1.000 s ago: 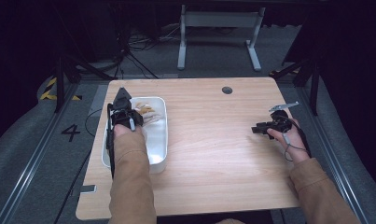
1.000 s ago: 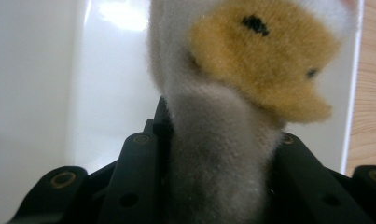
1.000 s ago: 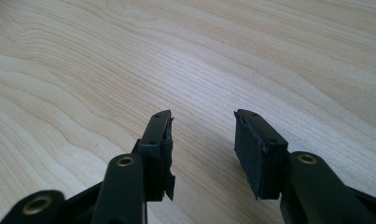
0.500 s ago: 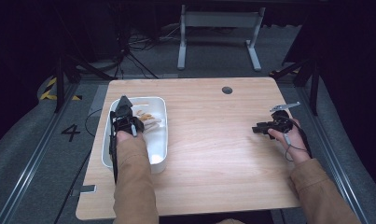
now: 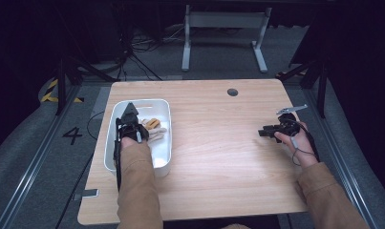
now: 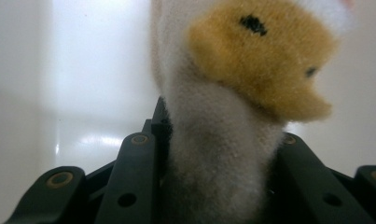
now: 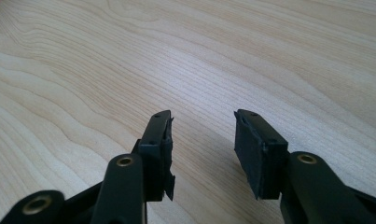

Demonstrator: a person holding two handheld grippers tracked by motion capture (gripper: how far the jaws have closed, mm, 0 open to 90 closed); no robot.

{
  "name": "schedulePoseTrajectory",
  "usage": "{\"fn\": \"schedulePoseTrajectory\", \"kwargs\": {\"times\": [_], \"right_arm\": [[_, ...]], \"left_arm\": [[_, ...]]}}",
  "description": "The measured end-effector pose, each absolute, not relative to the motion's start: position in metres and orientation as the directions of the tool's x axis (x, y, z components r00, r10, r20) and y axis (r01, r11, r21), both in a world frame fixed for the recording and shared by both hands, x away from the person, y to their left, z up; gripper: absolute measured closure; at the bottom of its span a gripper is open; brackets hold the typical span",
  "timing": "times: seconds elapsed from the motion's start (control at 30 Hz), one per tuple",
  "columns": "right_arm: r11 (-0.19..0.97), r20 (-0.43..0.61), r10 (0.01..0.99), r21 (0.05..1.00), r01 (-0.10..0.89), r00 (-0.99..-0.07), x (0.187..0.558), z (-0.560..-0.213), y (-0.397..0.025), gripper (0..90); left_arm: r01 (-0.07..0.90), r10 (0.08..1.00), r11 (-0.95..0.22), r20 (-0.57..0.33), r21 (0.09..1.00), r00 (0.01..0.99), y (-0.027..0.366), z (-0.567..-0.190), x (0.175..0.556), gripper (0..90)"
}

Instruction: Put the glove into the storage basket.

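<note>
From the high view, the left gripper (image 5: 131, 125) is reaching into the white tray (image 5: 163, 157), touching the plush toy (image 5: 153, 130); the right gripper (image 5: 276, 130) is idling well apart. In the left gripper view, jaws are clamping the toy's white body (image 6: 218, 154), its long axis running up between them. In the right gripper view, jaws are gaping, grasping nothing above the wooden table (image 7: 269, 60).

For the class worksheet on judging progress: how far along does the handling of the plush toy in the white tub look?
Done: the left gripper has reached into the white tub and shut on the plush toy. In hand: the toy sits clamped between its jaws, inside the tub. Left: lifting it out. The right gripper is open over the bare wooden table.
</note>
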State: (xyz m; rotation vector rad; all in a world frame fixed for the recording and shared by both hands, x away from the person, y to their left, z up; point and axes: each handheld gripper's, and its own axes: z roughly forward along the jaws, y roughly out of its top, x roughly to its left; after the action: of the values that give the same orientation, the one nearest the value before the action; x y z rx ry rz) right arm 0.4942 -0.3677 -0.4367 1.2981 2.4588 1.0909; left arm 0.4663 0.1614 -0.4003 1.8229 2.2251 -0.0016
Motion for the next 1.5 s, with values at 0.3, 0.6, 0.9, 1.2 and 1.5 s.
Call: {"fn": "schedulePoseTrajectory", "kwargs": {"times": [0.3,0.6,0.9,1.2,1.5], "right_arm": [[0.357,0.192,0.768,0.665,0.656,-0.612,0.494,-0.437,-0.369,57.3],[0.356,0.195,0.767,0.662,0.659,-0.611,0.494,-0.438,-0.369,57.2],[0.36,0.194,0.768,0.658,0.662,-0.611,0.494,-0.439,-0.368,57.0],[0.359,0.194,0.765,0.662,0.657,-0.614,0.494,-0.439,-0.369,56.4],[0.362,0.191,0.763,0.665,0.653,-0.617,0.494,-0.439,-0.368,56.1]], "left_arm": [[0.966,0.962,0.215,-0.201,0.147,-0.184,0.163,-0.405,0.466,67.0],[0.97,0.962,0.21,-0.206,0.123,-0.182,0.165,-0.409,0.466,65.5],[0.983,0.958,0.175,-0.239,0.053,-0.157,0.162,-0.414,0.47,33.7],[0.994,0.964,0.101,-0.25,0.046,-0.087,0.151,-0.412,0.471,1.9],[0.985,0.965,0.113,-0.249,0.128,-0.078,0.157,-0.4,0.469,0.0]]}}
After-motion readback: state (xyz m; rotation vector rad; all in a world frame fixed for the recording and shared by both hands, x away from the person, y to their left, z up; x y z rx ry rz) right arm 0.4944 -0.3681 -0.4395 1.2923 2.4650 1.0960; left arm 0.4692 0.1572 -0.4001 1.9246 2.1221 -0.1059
